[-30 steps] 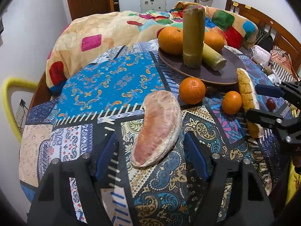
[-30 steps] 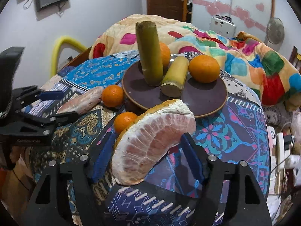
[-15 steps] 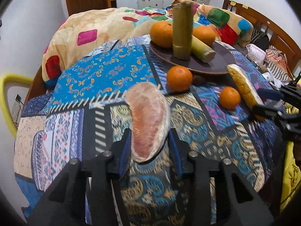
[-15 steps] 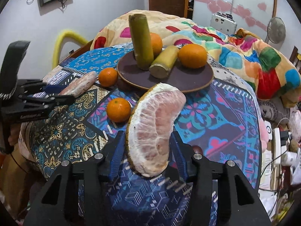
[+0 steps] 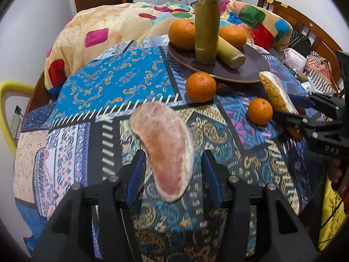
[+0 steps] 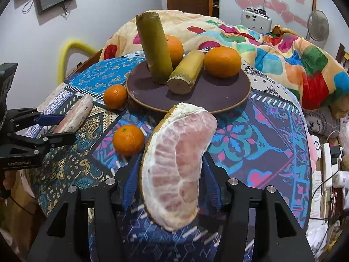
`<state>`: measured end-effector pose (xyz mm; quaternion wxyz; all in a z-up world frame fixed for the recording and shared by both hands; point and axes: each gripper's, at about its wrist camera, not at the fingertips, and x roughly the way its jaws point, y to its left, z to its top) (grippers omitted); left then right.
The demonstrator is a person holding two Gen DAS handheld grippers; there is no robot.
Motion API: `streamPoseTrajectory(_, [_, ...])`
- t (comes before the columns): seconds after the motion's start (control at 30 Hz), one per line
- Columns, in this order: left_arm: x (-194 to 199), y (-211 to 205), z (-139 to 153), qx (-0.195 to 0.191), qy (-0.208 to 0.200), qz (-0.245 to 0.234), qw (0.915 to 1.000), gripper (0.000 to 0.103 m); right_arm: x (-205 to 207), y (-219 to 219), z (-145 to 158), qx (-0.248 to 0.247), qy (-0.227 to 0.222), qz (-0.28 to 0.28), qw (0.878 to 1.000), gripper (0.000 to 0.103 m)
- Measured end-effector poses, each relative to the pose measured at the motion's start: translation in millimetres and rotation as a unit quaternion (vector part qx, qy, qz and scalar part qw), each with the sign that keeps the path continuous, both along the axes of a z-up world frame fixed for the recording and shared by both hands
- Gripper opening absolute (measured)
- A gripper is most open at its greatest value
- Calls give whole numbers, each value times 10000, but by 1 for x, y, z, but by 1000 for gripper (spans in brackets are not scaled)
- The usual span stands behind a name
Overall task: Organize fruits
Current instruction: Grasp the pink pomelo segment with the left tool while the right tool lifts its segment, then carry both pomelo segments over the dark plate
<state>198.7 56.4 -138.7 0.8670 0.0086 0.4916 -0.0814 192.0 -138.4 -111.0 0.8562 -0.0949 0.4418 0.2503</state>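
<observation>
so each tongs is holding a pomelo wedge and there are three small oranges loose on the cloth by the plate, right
Not quite: two small oranges lie loose on the cloth, as the right wrist view shows. The rest holds: the left tongs and right tongs each hold a pomelo wedge by the plate.

"GenRobot.AI" on left claw [image 6: 60,128] body

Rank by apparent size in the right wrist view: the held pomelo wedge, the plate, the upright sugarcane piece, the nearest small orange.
1. Pomelo wedge, inflated by nearness to the camera.
2. Plate, probably truly largest.
3. Upright sugarcane piece.
4. Nearest small orange.
</observation>
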Motion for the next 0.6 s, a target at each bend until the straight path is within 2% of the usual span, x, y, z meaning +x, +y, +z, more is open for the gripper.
streamPoseTrajectory(0.1, [10, -3, -1, -41, 13, 5, 10000, 55, 3, 0, -3, 49, 23, 15, 10000, 51])
streamPoseTrajectory(0.47, [33, -4, -3, -122, -15, 106, 9999, 55, 0, -10, 3, 222, -84, 1, 9997, 49])
streamPoseTrajectory(0.57, [34, -3, -2, -58, -91, 172, 9998, 44, -1, -14, 7, 255, -142, -23, 9996, 49])
streamPoseTrajectory(0.6, [33, -2, -2, -83, -97, 175, 9998, 44, -2, -16, 10, 262, -172, -29, 9995, 49])
